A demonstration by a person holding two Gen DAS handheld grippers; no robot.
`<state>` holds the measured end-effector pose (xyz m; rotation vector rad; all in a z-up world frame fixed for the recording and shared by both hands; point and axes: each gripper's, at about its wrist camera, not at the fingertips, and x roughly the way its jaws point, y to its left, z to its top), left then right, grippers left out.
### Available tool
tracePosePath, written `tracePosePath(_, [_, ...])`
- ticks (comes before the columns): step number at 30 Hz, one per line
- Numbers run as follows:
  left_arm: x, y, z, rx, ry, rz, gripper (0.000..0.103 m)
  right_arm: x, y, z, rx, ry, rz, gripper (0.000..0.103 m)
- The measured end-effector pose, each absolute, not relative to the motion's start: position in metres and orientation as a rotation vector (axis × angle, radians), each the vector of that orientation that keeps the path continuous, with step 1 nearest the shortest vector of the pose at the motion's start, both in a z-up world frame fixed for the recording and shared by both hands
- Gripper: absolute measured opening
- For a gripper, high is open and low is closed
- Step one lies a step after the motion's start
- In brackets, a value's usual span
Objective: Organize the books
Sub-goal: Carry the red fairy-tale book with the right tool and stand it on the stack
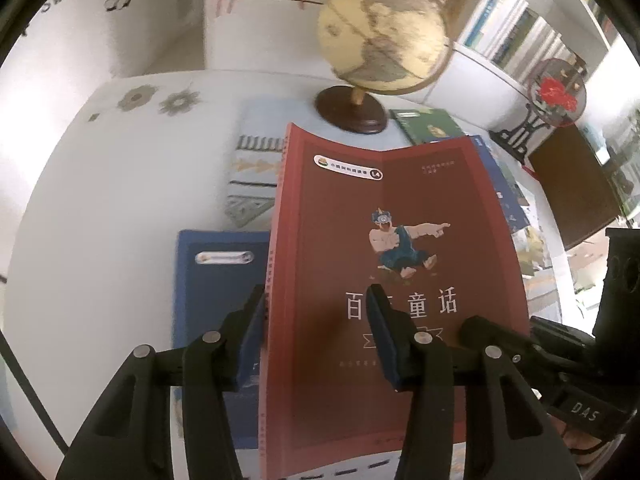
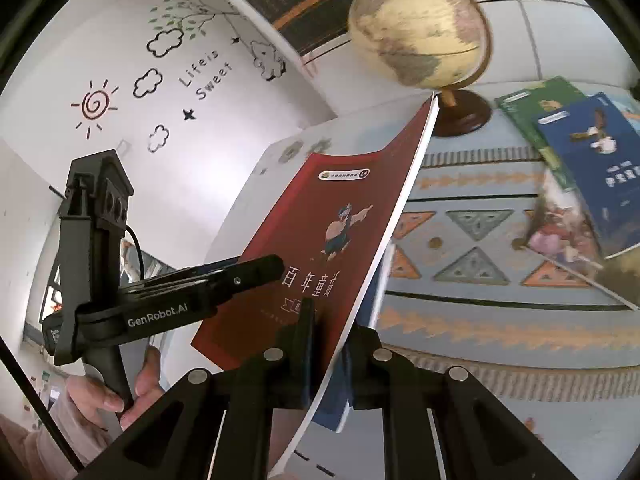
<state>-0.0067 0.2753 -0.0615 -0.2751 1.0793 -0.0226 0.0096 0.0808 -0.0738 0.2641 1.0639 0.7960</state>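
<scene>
Books everywhere on this patterned tablecloth [image 2: 500, 292], and the red book [image 1: 400, 264] is up in the air, pinched on both sides: left gripper [image 1: 316, 340] clamps its spine edge, right gripper [image 2: 332, 356] clenches its open page edge. Underneath sits a blue book [image 1: 216, 288], globe [image 1: 384, 36] behind.

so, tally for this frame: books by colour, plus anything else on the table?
red book: 1
blue books: 2
green book: 1
multicolour book: 1
globe: 1
Total: 6 (5 books, 1 globe)
</scene>
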Motion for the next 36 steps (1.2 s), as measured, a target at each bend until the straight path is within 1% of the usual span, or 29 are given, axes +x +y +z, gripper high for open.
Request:
tracePosePath(15, [-0.04, 0.34, -0.098, -0.385, 1.139, 0.083, 0.046, 0.0, 0.149, -0.102, 0.206, 1.156, 0.867, 0.012])
tracePosePath(27, [-0.048, 0.356, -0.138, -0.446, 1.215, 0.113, 0.046, 0.004, 0.166, -0.137, 0.234, 1.238, 0.856, 0.012])
tracePosePath(36, [-0.051, 0.357, -0.154, -0.47, 1.259, 0.129, 0.046, 0.009, 0.16, -0.165, 0.307, 1.314, 0.808, 0.012])
